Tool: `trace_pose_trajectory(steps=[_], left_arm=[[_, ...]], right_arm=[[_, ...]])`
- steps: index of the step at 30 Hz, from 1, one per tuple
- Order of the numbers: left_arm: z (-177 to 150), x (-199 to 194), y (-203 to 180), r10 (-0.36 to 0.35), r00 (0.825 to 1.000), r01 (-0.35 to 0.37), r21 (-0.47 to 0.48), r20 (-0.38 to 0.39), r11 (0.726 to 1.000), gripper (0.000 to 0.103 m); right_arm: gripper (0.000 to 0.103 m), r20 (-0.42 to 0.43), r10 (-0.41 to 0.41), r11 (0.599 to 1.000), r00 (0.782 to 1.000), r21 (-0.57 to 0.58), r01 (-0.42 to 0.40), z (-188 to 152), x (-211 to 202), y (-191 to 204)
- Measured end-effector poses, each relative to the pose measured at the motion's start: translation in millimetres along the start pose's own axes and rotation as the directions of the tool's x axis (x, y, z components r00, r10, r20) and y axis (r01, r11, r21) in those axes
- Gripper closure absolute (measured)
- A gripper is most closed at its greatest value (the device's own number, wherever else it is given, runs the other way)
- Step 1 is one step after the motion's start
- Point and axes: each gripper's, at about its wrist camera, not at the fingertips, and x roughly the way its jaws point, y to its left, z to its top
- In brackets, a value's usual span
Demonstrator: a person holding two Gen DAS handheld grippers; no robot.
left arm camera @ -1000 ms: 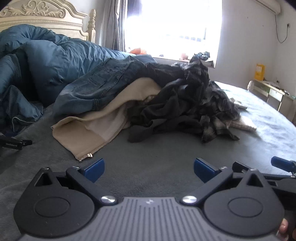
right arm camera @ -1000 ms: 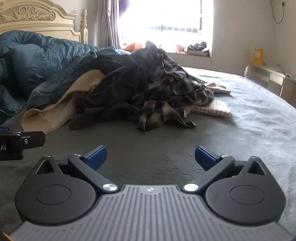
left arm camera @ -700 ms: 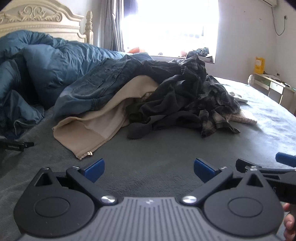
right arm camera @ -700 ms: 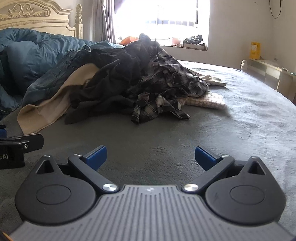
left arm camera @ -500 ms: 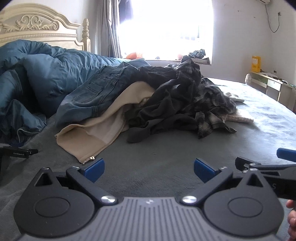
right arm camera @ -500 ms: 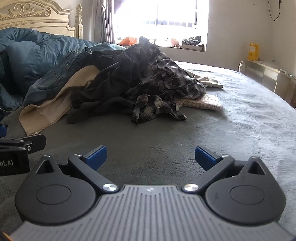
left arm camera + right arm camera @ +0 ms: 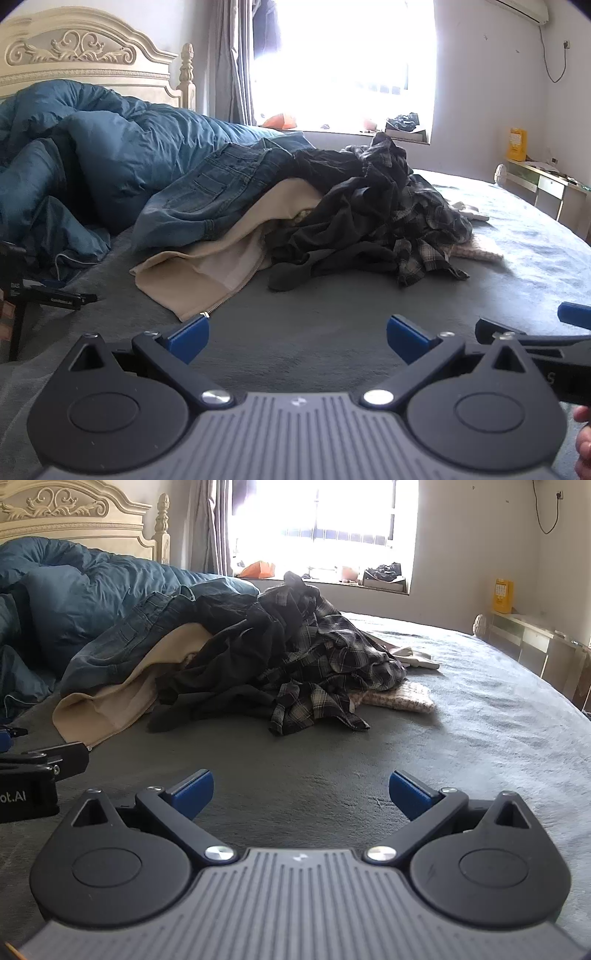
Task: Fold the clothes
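On the grey bed (image 7: 332, 332), left gripper (image 7: 297, 334) then right gripper (image 7: 301, 792) sit spread wide, empty; clothes pile (image 7: 258, 657) well ahead. Best grab the top plaid shirt (image 7: 332, 664) alone, clear of the others.

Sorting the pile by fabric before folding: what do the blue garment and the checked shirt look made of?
Blue garment: apparently denim, going by its faded blue weave, stitched seams and pocket. Checked shirt: looks like soft woven cotton or flannel, matte and limply crumpled; the exact fibre is unclear.
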Motion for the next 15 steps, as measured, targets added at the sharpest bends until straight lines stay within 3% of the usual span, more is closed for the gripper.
trace_pose_trajectory(steps=[15], left_arm=[[-1.5,-6.1,10.1,0.032,0.999,-0.032,0.014,0.011,0.999,0.000]], right_arm=[[0.001,0.001,-0.001,1.000,1.000,0.003,0.001,-0.9,-5.5,9.2]])
